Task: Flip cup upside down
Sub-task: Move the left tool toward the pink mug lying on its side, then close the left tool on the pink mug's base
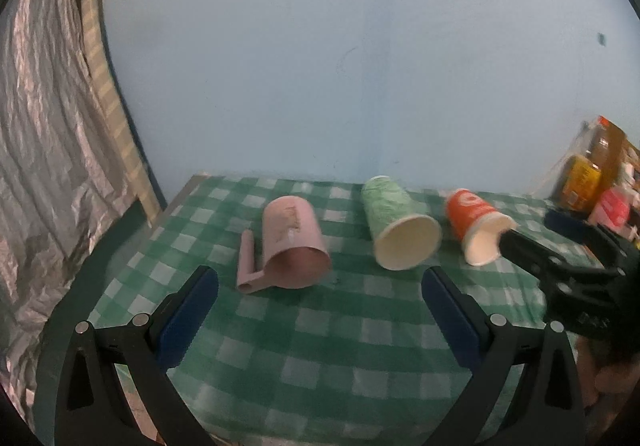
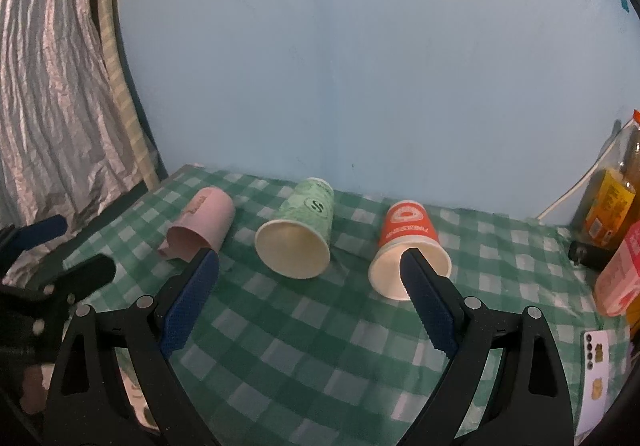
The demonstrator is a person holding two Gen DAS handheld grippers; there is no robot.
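Three cups lie on their sides on the green checked tablecloth (image 1: 320,358), mouths toward me: a pink handled cup (image 1: 290,246) (image 2: 204,221) on the left, a green paper cup (image 1: 394,221) (image 2: 300,230) in the middle, an orange paper cup (image 1: 474,221) (image 2: 408,242) on the right. My left gripper (image 1: 320,286) is open and empty, just short of the pink and green cups. My right gripper (image 2: 310,266) (image 1: 532,230) is open; its right finger (image 2: 424,286) overlaps the orange cup's mouth, contact unclear.
A pale blue wall stands right behind the cups. A silver curtain (image 1: 44,165) hangs at the left. Bottles and packets (image 2: 616,217) crowd the table's right end, with a white phone (image 2: 596,358) lying near the front right edge.
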